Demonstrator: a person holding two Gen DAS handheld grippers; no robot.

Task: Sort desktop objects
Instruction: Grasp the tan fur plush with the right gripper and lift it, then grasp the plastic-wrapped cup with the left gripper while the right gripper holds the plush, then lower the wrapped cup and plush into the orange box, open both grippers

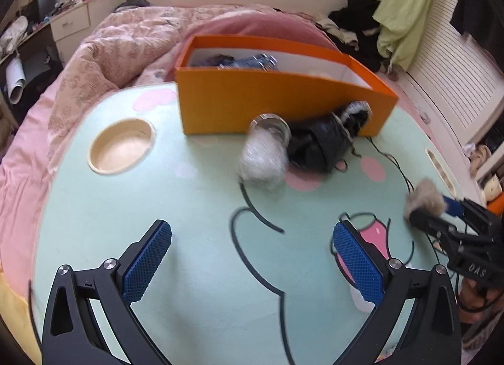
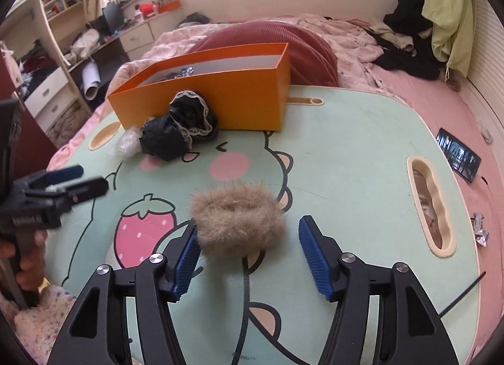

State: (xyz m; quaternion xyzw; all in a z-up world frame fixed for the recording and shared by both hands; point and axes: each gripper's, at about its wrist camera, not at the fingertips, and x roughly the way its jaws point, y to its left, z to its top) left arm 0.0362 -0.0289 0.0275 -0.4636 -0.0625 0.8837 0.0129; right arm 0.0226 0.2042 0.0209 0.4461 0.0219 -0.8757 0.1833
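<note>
Both your grippers tilt down over the tabletop [image 2: 346, 157]. Left gripper [image 1: 252, 258] jaws spread wide, empty. Right gripper [image 2: 249, 254] jaws half open around the tan furry scrunchie [image 2: 236, 223], only the left pad touching it. Orange box [image 2: 220, 94] holds some blurry dark bits.

Orange box [image 2: 220, 103]; tan scrunchie [image 2: 239, 220]; mint table [image 2: 346, 160] (strawberry print); black cloth [image 2: 179, 132].

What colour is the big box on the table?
The box is orange outside and white inside. The right wrist view shows it best.
</note>
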